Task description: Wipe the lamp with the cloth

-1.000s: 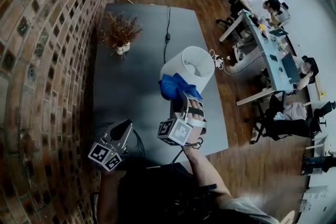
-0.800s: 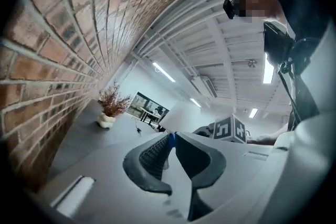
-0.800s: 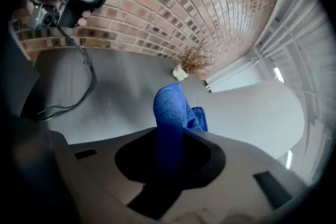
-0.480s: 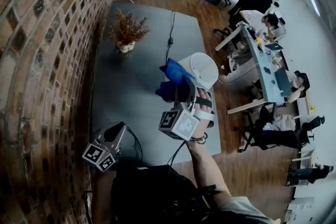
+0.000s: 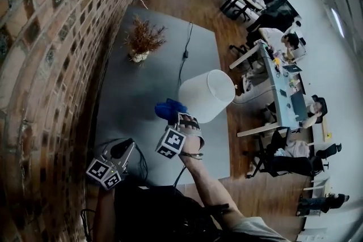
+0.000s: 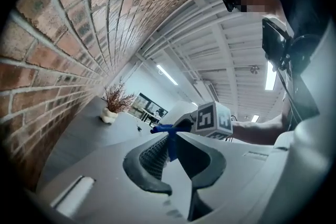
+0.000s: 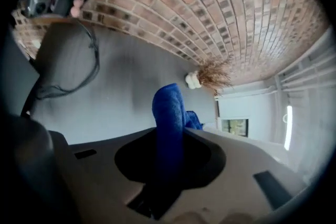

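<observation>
right claw (image 5: 177, 117): I hold the blue cloth (image 7: 169, 107) pinched | lamp (image 5: 207, 94): stands on the surface (image 5: 130, 93), shade just right and far of the cloth | left claw (image 6: 169, 152): narrow, empty, near left, well apart | I judge the right claw is nearer for wiping

- Head view looks steeply down from above on the grey table (image 5: 125, 93) beside the brick wall (image 5: 45, 37).
- Left gripper view sits low, facing level along the tabletop toward the dried plant (image 6: 113, 105) and the lamp (image 6: 178, 112) (both also seen from overhead).
- Right gripper view tilts down at table and wall, with the plant beyond.
</observation>
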{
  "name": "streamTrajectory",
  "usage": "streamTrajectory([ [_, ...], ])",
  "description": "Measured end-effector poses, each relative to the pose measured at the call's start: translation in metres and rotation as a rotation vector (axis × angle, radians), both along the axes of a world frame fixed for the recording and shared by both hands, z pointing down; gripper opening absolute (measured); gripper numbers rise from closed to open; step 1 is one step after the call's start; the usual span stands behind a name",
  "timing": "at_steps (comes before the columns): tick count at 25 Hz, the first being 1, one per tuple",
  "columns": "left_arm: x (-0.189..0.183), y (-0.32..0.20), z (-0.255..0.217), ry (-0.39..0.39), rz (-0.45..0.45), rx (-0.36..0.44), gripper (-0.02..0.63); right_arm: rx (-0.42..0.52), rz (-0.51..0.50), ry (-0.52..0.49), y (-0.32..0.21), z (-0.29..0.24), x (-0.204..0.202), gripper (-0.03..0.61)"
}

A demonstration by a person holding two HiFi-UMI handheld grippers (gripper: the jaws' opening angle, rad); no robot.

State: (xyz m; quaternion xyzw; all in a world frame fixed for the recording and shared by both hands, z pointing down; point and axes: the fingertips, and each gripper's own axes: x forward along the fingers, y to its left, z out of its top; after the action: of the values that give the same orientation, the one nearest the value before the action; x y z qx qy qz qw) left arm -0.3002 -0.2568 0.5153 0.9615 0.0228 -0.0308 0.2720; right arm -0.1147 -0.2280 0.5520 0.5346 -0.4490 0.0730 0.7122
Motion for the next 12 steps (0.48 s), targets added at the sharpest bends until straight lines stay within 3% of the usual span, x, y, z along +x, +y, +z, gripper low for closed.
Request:
streamTrajectory([
  [3, 0.015, 0.011, -0.008, 0.005, 0.038, 0.078, 0.032, 0.146, -0.088, -0.17, -0.017, -0.059, -0.015, 0.091],
  [7, 0.084, 0.068, -0.067, -0.037, 0.144, 0.429, 0.032, 0.348, -0.351, -0.309, -0.046, -0.221, -0.009, 0.091],
  [9, 0.13, 0.101, -0.109, -0.041, 0.129, 0.701, 0.032, 0.347, -0.534, -0.268, -0.057, -0.291, -0.009, 0.091],
  [11, 0.174, 0.135, -0.149, -0.037, 0.102, 0.961, 0.072, 0.245, -0.699, -0.19, -0.063, -0.329, -0.004, 0.091],
  [12, 0.195, 0.152, -0.165, -0.02, 0.099, 1.048, 0.096, 0.168, -0.759, -0.16, -0.064, -0.337, 0.002, 0.091],
])
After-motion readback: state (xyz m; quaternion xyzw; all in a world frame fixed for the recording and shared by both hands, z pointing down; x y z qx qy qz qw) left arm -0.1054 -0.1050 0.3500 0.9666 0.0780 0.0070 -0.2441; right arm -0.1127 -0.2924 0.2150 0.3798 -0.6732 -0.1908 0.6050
